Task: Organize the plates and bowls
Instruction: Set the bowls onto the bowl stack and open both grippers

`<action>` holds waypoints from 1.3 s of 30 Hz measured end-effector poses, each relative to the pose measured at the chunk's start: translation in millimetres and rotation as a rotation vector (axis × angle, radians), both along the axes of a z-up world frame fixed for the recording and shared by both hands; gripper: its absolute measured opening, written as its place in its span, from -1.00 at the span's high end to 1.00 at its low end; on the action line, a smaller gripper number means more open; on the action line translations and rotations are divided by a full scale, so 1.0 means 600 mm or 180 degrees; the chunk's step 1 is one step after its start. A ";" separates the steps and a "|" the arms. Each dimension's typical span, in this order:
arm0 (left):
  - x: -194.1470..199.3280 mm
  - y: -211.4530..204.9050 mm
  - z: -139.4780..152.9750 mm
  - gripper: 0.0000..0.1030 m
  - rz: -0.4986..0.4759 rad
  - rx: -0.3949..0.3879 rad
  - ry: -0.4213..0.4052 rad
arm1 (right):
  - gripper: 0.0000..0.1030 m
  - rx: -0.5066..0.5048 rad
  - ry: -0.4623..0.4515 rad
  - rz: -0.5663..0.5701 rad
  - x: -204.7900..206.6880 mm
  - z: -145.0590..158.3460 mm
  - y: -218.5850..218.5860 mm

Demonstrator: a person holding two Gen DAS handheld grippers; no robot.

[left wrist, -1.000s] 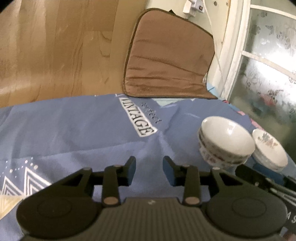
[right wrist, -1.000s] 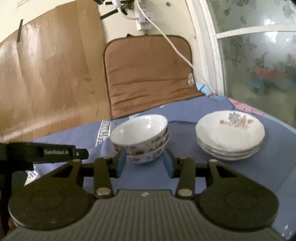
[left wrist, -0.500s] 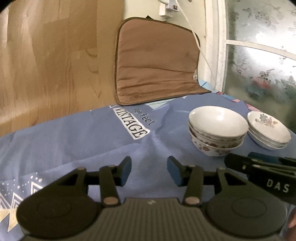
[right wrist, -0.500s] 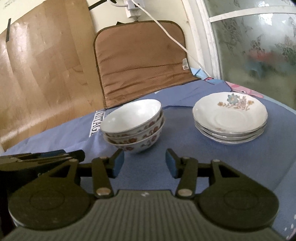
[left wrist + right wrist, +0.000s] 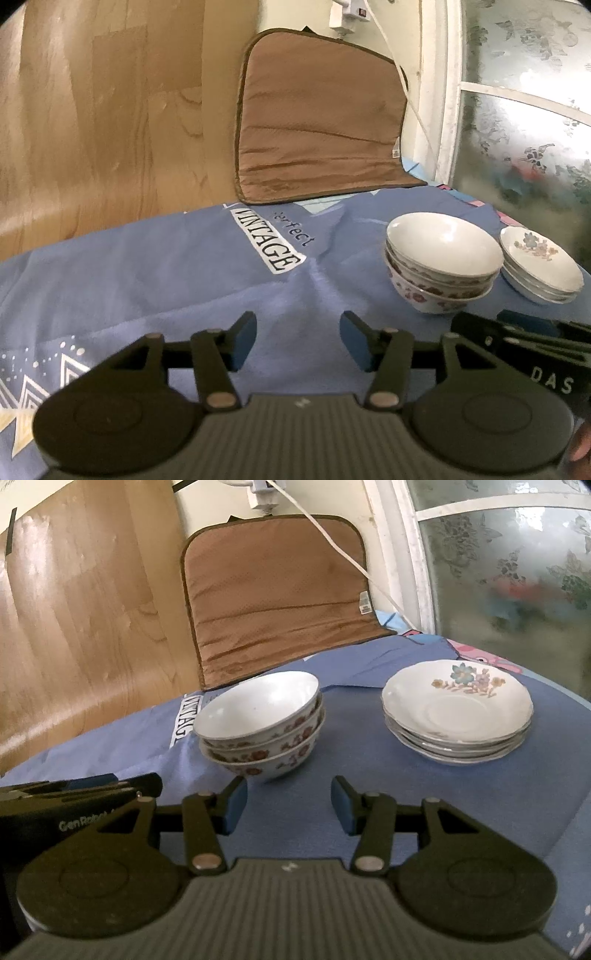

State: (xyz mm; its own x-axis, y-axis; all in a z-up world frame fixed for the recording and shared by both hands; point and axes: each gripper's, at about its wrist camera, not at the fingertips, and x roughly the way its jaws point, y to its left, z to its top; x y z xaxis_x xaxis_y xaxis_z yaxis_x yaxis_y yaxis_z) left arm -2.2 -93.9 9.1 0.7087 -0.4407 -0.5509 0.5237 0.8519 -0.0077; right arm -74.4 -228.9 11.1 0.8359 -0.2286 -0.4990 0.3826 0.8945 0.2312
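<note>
A stack of three white bowls with red flower patterns (image 5: 260, 725) stands on the blue cloth; it also shows in the left wrist view (image 5: 441, 262). To its right sits a stack of white floral plates (image 5: 458, 710), also in the left wrist view (image 5: 539, 264). My right gripper (image 5: 288, 806) is open and empty, just in front of the bowls. My left gripper (image 5: 297, 341) is open and empty over bare cloth, left of the bowls. Each gripper's body shows at the edge of the other's view.
The blue cloth (image 5: 147, 280) with a "VINTAGE" label covers the surface. A brown cushion (image 5: 277, 590) leans on the wall behind, with a white cable (image 5: 354, 565) across it. A wooden panel (image 5: 92, 110) stands left, frosted glass (image 5: 517, 572) right.
Both grippers have drawn back slightly and risen, with the bowls and plates now a bit farther off. Both stayed open. The stacks have not moved.
</note>
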 end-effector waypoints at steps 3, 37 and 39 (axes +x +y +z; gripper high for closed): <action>0.001 0.000 -0.001 0.00 0.0025 0.0011 0.0017 | -0.05 -0.0006 -0.0024 0.0032 -0.002 0.000 0.000; 0.010 -0.015 -0.009 -0.36 0.0133 0.0207 0.0128 | -0.35 0.0337 -0.0144 0.0279 -0.008 -0.003 -0.016; 0.008 -0.016 -0.008 -0.61 0.0124 0.0219 0.0089 | -0.36 0.0372 -0.0156 0.0279 -0.009 -0.003 -0.017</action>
